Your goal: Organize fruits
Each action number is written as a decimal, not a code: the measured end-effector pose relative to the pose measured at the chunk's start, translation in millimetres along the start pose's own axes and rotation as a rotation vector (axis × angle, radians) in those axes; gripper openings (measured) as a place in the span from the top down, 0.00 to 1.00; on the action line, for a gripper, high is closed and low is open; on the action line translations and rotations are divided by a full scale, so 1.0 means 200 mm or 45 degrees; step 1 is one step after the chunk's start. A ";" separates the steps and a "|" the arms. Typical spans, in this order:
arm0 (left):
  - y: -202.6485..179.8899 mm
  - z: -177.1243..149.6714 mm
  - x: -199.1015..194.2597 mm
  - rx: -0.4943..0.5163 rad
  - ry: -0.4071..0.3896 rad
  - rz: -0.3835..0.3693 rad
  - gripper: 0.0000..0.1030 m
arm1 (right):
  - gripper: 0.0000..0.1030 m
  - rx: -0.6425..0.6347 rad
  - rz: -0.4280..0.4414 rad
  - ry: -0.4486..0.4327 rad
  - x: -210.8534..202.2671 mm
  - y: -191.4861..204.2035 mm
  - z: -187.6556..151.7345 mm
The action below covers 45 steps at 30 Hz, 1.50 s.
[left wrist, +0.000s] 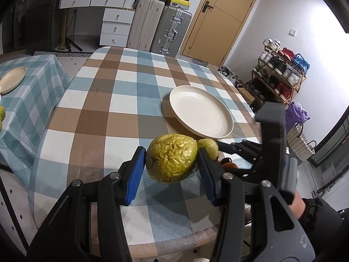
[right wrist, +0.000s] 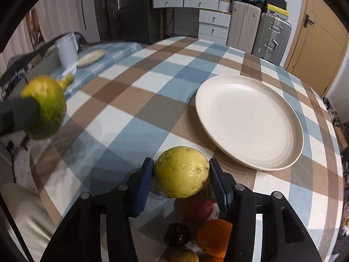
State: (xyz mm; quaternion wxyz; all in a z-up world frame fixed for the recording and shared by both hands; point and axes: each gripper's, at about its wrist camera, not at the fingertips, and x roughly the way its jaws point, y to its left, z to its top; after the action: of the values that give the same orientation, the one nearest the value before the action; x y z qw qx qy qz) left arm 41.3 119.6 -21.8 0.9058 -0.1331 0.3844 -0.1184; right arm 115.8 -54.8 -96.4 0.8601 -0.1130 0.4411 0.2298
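Both sets of jaws are closed partway, each pinching a fruit off the cloth: the left gripper [left wrist: 172,166] clamps a wrinkled green fruit [left wrist: 171,158] between its blue pads, and the right gripper [right wrist: 180,180] clamps a smoother yellow-green fruit [right wrist: 182,171]. Ahead lies the bare white plate [right wrist: 248,122] on the checked table [left wrist: 104,109]. Best, I judge, to carry one at a time over the rim (loose fruits [right wrist: 196,235] wait below the right gripper), lowering before letting go so nothing rolls.

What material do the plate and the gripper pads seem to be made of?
Plate: probably matte plastic or ceramic; cream, no gloss, faint rings. Pads: likely blue rubber, with fine ribs, on black, probably plastic, fingers.
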 end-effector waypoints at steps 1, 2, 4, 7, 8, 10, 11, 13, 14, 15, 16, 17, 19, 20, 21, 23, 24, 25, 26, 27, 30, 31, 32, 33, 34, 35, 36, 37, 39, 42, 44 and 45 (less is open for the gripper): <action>0.00 0.00 0.00 0.001 0.003 0.006 0.56 | 0.49 0.030 0.018 -0.010 -0.01 -0.02 0.01; 0.00 0.00 0.01 0.000 0.005 0.011 0.56 | 0.49 0.055 0.031 -0.019 -0.02 -0.04 0.01; -0.01 0.00 0.03 0.004 0.012 0.025 0.56 | 0.49 0.115 0.073 -0.039 -0.05 -0.08 0.02; -0.03 0.01 0.07 0.013 0.040 0.065 0.56 | 0.49 0.201 0.117 -0.079 -0.10 -0.15 0.03; -0.05 0.01 0.08 0.025 0.045 0.081 0.56 | 0.49 0.225 0.132 -0.092 -0.12 -0.18 0.03; -0.07 0.04 0.11 0.032 0.053 0.070 0.56 | 0.49 0.267 0.154 -0.119 -0.16 -0.22 0.03; -0.09 0.05 0.12 0.038 0.060 0.065 0.56 | 0.49 0.286 0.166 -0.134 -0.18 -0.24 0.03; -0.12 0.08 0.16 0.052 0.070 0.069 0.56 | 0.49 0.313 0.186 -0.158 -0.22 -0.27 0.03; -0.14 0.10 0.18 0.055 0.076 0.069 0.55 | 0.49 0.324 0.189 -0.171 -0.24 -0.28 0.03; -0.15 0.12 0.20 0.055 0.083 0.070 0.55 | 0.49 0.336 0.199 -0.183 -0.26 -0.30 0.03; -0.16 0.15 0.22 0.052 0.090 0.064 0.55 | 0.49 0.349 0.211 -0.196 -0.28 -0.32 0.03; -0.17 0.17 0.24 0.051 0.096 0.063 0.56 | 0.49 0.358 0.215 -0.208 -0.29 -0.34 0.03; -0.20 0.22 0.29 0.071 0.096 0.065 0.55 | 0.49 0.367 0.221 -0.231 -0.33 -0.39 0.04; -0.23 0.24 0.32 0.085 0.103 0.061 0.56 | 0.49 0.370 0.221 -0.240 -0.34 -0.41 0.04; -0.25 0.27 0.35 0.098 0.110 0.055 0.56 | 0.49 0.377 0.219 -0.248 -0.35 -0.44 0.05; -0.30 0.33 0.40 0.120 0.112 0.046 0.56 | 0.49 0.397 0.221 -0.264 -0.36 -0.49 0.05; -0.32 0.36 0.43 0.131 0.112 0.038 0.56 | 0.49 0.415 0.224 -0.273 -0.37 -0.53 0.07; -0.34 0.40 0.46 0.141 0.114 0.034 0.56 | 0.49 0.425 0.227 -0.280 -0.37 -0.56 0.08; -0.36 0.43 0.50 0.156 0.115 0.029 0.55 | 0.49 0.431 0.228 -0.287 -0.38 -0.59 0.09; -0.38 0.46 0.52 0.168 0.112 0.024 0.55 | 0.50 0.436 0.224 -0.298 -0.38 -0.63 0.10; -0.43 0.56 0.64 0.207 0.111 0.014 0.55 | 0.49 0.450 0.229 -0.323 -0.38 -0.72 0.16; -0.44 0.59 0.69 0.212 0.118 -0.005 0.55 | 0.49 0.451 0.227 -0.329 -0.37 -0.75 0.18; -0.45 0.63 0.76 0.217 0.138 -0.025 0.55 | 0.49 0.447 0.228 -0.331 -0.35 -0.78 0.21; -0.45 0.66 0.82 0.213 0.152 -0.037 0.55 | 0.49 0.440 0.225 -0.334 -0.33 -0.80 0.23; -0.45 0.68 0.86 0.209 0.159 -0.040 0.55 | 0.49 0.430 0.219 -0.334 -0.30 -0.83 0.25; -0.45 0.70 0.91 0.215 0.166 -0.040 0.55 | 0.49 0.423 0.215 -0.330 -0.28 -0.85 0.27; -0.45 0.72 0.96 0.221 0.170 -0.039 0.55 | 0.49 0.416 0.213 -0.321 -0.23 -0.89 0.30; -0.44 0.75 1.01 0.217 0.170 -0.044 0.55 | 0.49 0.412 0.212 -0.313 -0.20 -0.91 0.32; -0.42 0.79 1.13 0.209 0.195 -0.061 0.55 | 0.49 0.411 0.212 -0.287 -0.11 -0.95 0.35; -0.39 0.82 1.26 0.200 0.226 -0.075 0.55 | 0.49 0.409 0.228 -0.229 0.03 -1.01 0.39; -0.37 0.83 1.35 0.181 0.257 -0.090 0.55 | 0.49 0.407 0.228 -0.212 0.10 -1.02 0.40; -0.36 0.83 1.38 0.178 0.268 -0.093 0.55 | 0.49 0.403 0.229 -0.200 0.13 -1.03 0.41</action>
State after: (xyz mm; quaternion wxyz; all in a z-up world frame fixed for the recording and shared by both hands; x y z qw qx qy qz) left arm 341.6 -10.7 -70.3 0.8626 -0.0703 0.4631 -0.1911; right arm 288.4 -193.9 -71.1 0.8749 0.0818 0.4117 0.2415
